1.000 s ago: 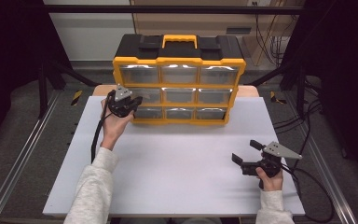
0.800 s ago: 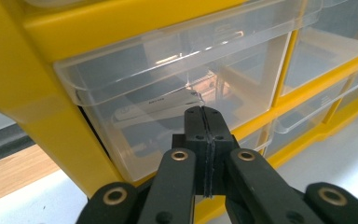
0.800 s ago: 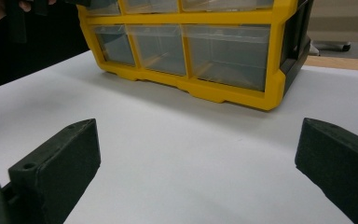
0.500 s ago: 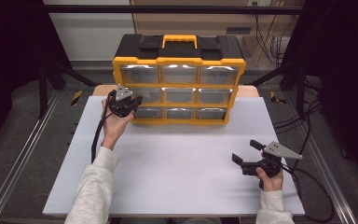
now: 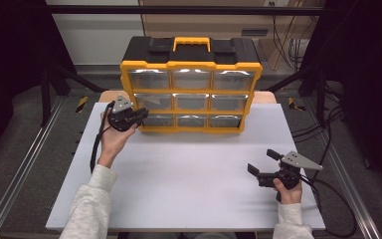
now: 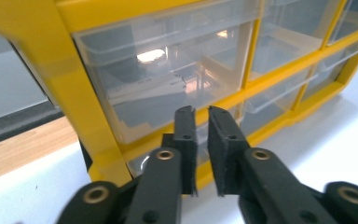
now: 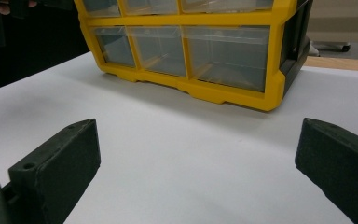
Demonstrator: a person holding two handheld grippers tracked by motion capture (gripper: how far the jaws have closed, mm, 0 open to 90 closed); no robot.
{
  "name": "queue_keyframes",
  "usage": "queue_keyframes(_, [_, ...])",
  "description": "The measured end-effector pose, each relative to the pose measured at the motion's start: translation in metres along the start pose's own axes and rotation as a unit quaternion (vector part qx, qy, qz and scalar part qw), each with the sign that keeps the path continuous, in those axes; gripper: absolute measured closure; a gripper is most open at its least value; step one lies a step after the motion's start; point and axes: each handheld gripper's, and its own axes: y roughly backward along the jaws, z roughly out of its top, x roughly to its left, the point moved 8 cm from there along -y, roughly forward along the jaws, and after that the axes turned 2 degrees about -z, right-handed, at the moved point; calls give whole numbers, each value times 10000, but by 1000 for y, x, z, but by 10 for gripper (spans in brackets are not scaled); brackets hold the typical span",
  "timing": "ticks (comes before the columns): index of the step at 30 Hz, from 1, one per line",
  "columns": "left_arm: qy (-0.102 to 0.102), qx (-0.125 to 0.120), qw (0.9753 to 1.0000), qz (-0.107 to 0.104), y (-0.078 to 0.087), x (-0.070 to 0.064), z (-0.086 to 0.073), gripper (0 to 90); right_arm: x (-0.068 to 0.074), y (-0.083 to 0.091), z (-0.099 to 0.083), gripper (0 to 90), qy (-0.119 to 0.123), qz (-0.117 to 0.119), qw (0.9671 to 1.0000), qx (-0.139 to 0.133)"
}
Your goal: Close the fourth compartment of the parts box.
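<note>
The yellow and black drawer organizer point(image 5: 191, 84) stands upright in the upper middle of the high view, at the far edge of the white table point(image 5: 189, 169). Its long axis runs left to right across the frame, and its drawer fronts face the bottom of the picture, toward the person. A yellow carry handle point(image 5: 191, 42) sits on its black top. Nine clear drawers are set in three rows of three.

The left gripper point(image 5: 140, 115) is at the organizer's lower left corner, level with the bottom-left drawer point(image 5: 157, 120). In the left gripper view the jaws stand almost together, with a thin gap between them and nothing visibly clamped; the tips lie right at the yellow rail under the middle-left drawer point(image 6: 168, 79). Whether they touch the front cannot be told. That close view shows what the high view does not: through the clear plastic, the near drawer looks bare apart from reflections and moulded ribs.

The right gripper point(image 5: 263, 162) rests low in the lower right of the high view, well apart from the organizer, held in the person's hand point(image 5: 289, 189). Its jaws are spread wide over bare table. The right gripper view shows the organizer's bottom row from table level, with the bottom-right drawer point(image 7: 226, 56) also looking empty, and its black side wall point(image 7: 294, 32).
</note>
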Motion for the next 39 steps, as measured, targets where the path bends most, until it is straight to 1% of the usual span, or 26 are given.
queue_keyframes(1, [62,23,10000,-68,2,-2,-2,731,0,0,0,3,3,2,10000,0])
queue_keyframes(4, [104,24,9999,-89,9,-3,-4,648,0,0,0,2,9,6,10000,17])
queue_keyframes(6, [194,24,9996,-179,13,-6,-6,597,0,0,-1,3,10,4,10000,21])
queue_keyframes(10, [173,4,9996,-222,21,-9,-9,494,0,0,0,2,6,4,10000,18])
queue_keyframes(11, [208,-16,9994,-260,23,-10,-10,467,1,0,0,3,7,11,10000,22])
queue_keyframes(12, [283,-34,9990,-351,24,-12,-11,434,1,0,0,2,16,22,10000,21])
queue_keyframes(13, [297,-48,9987,-407,26,-13,-12,410,1,-1,0,3,20,18,10000,15])
queue_keyframes(15, [256,-49,9988,-410,29,-14,-14,364,1,0,0,2,28,6,10000,10])
queue_keyframes(17, [235,-73,9986,-477,32,-17,-16,307,1,0,0,2,24,6,10000,17])
queue_keyframes(19, [332,-169,9976,-590,36,-19,-18,267,1,0,0,2,21,3,10000,10])
queue_keyframes(21, [335,-188,9976,-581,39,-20,-20,207,1,0,0,3,24,-5,10000,12])
queue_keyframes(23, [356,-248,9975,-566,42,-21,-22,175,1,0,0,3,33,2,10000,21])
queue_keyframes(26, [402,-325,9967,-631,47,-23,-25,121,1,0,0,2,25,-5,10000,14])
queue_keyframes(32, [538,-541,9932,-878,56,-28,-36,66,1,0,0,2,33,-4,10000,10])
queue_keyframes(34, [525,-582,9928,-900,58,-28,-42,50,1,0,0,2,27,1,10000,24])
queue_keyframes(36, [442,-590,9933,-894,59,-29,-48,37,1,0,0,2,32,5,10000,27])
queue_keyframes(37, [464,-620,9929,-905,60,-30,-51,33,1,0,0,2,27,-3,10000,23])
queue_keyframes(39, [416,-583,9933,-913,61,-30,-58,27,1,0,0,3,32,2,10000,23])
